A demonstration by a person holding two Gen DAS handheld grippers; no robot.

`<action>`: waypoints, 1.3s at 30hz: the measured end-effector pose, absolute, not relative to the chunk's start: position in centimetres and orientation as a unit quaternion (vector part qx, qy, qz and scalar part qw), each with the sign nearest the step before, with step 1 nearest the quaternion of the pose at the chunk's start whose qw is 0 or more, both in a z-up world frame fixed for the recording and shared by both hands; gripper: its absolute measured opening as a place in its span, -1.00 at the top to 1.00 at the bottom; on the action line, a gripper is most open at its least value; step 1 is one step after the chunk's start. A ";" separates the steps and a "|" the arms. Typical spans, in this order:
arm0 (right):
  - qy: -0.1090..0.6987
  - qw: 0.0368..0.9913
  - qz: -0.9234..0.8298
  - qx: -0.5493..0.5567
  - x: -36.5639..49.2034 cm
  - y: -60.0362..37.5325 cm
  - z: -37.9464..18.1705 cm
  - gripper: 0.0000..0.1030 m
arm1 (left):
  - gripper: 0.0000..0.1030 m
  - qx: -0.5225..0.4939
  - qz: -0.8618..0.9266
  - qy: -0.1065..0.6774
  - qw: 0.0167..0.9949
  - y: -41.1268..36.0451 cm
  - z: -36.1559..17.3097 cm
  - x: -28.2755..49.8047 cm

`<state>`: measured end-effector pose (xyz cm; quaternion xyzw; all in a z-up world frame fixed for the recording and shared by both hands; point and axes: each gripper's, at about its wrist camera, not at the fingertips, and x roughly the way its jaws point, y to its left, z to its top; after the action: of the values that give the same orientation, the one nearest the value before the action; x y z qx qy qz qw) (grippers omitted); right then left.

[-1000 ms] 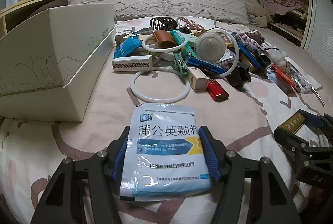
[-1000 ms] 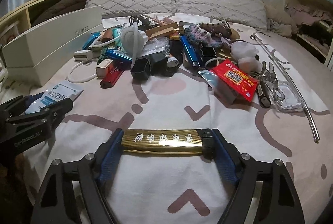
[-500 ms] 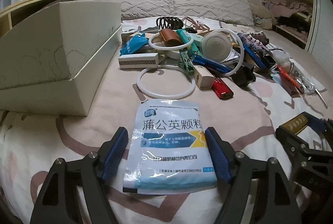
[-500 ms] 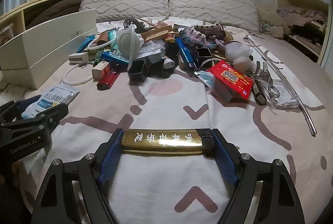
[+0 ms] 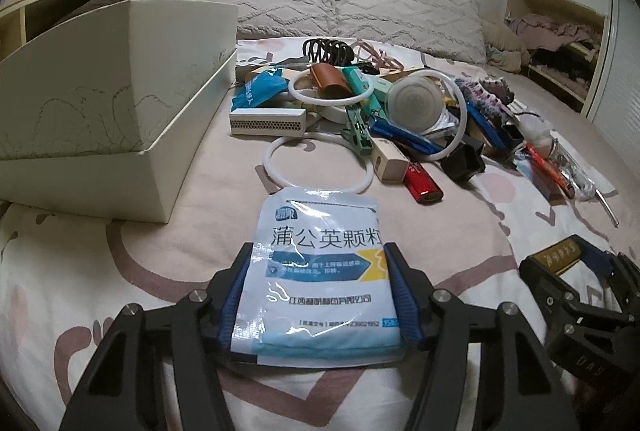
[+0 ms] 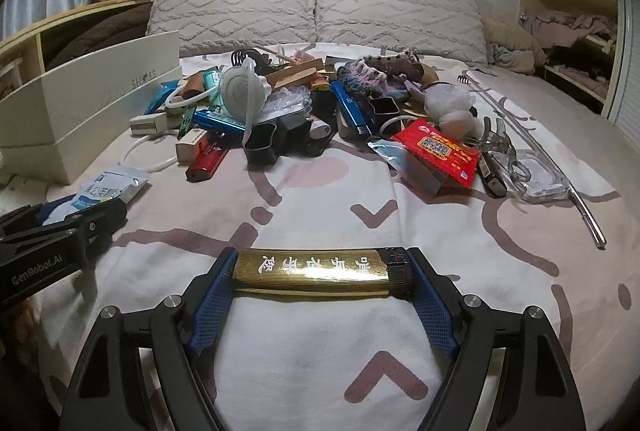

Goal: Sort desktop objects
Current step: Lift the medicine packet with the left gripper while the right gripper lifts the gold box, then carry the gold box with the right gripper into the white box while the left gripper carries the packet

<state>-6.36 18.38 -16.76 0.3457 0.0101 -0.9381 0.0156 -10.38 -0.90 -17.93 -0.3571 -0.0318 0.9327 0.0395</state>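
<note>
A white-and-blue medicine sachet (image 5: 316,231) lies flat on the patterned bedsheet, its near half between the blue pads of my left gripper (image 5: 319,259). The jaws are closing and the pads press its two side edges. In the right wrist view the same sachet (image 6: 104,187) pokes out past the left gripper (image 6: 60,231). My right gripper (image 6: 320,263) is shut on a gold lighter (image 6: 316,271), held crosswise by its two ends just above the sheet. In the left wrist view the right gripper (image 5: 580,271) sits at the right with the lighter's gold end (image 5: 560,251) showing.
An open white box (image 5: 100,111) stands at the left. Further up the bed is a heap of several objects: white rings (image 5: 320,167), a red lighter (image 5: 424,187), a red packet (image 6: 440,151), a metal rod (image 6: 580,207). Pillows (image 5: 320,3) line the back.
The left jaws spread off the sachet half a second ago and have closed back onto its sides. The right gripper keeps the gold lighter and has not moved.
</note>
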 end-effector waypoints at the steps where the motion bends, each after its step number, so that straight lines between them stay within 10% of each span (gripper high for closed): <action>1: 0.013 0.015 -0.937 0.348 -6.4 18.3 -16.7 -0.60 | -0.20 -0.356 0.933 -0.032 0.040 -0.9 -17.9 -10.4; 39: -0.013 0.006 -0.967 0.255 -9.4 21.7 -6.3 -0.60 | -0.19 -0.240 0.967 -0.031 0.081 2.3 -5.8 -13.7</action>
<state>-9.41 21.72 -6.33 0.2552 -0.0134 -0.9668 0.0061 -13.66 2.34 -5.82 -0.2397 -0.0314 0.9669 0.0813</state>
